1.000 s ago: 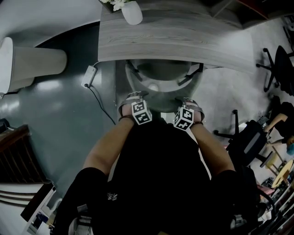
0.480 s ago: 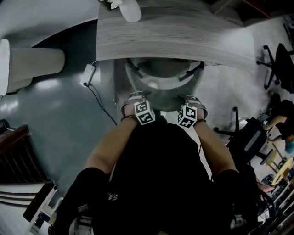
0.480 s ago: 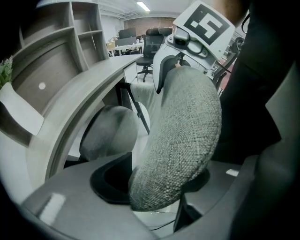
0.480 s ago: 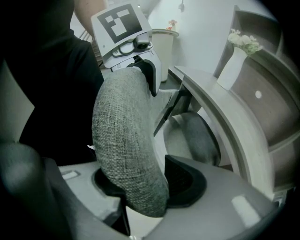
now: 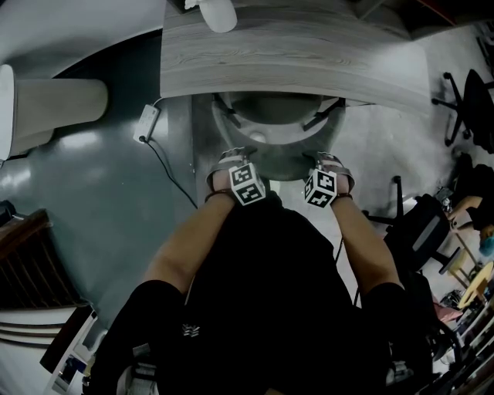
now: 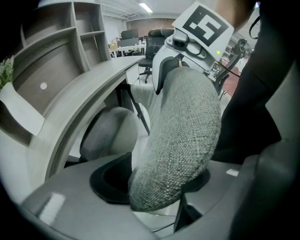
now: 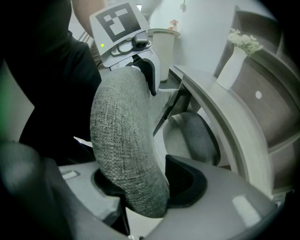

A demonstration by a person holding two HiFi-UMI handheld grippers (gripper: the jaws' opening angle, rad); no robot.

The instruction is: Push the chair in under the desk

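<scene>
The grey fabric chair [image 5: 275,146] stands with its seat under the curved wooden desk [image 5: 293,54]. Both grippers hold the top of its backrest from behind. My left gripper [image 5: 229,160] is shut on the backrest [image 6: 183,140], which fills the gap between its jaws [image 6: 154,187]. My right gripper [image 5: 329,161] also has the backrest [image 7: 124,140] between its pads; its jaws [image 7: 145,187] are opening slightly while the fabric still touches both sides. The seat [image 6: 110,133] shows below the desk edge [image 6: 84,93].
A white vase [image 5: 218,14] stands at the desk's left end. A power strip with its cable [image 5: 147,127] lies on the floor left of the chair. A pale cylinder [image 5: 54,108] stands further left. Black office chairs [image 5: 421,235] are at the right.
Both grippers and the backrest have moved forward towards the desk. More of the chair's seat now lies under the desk edge.
</scene>
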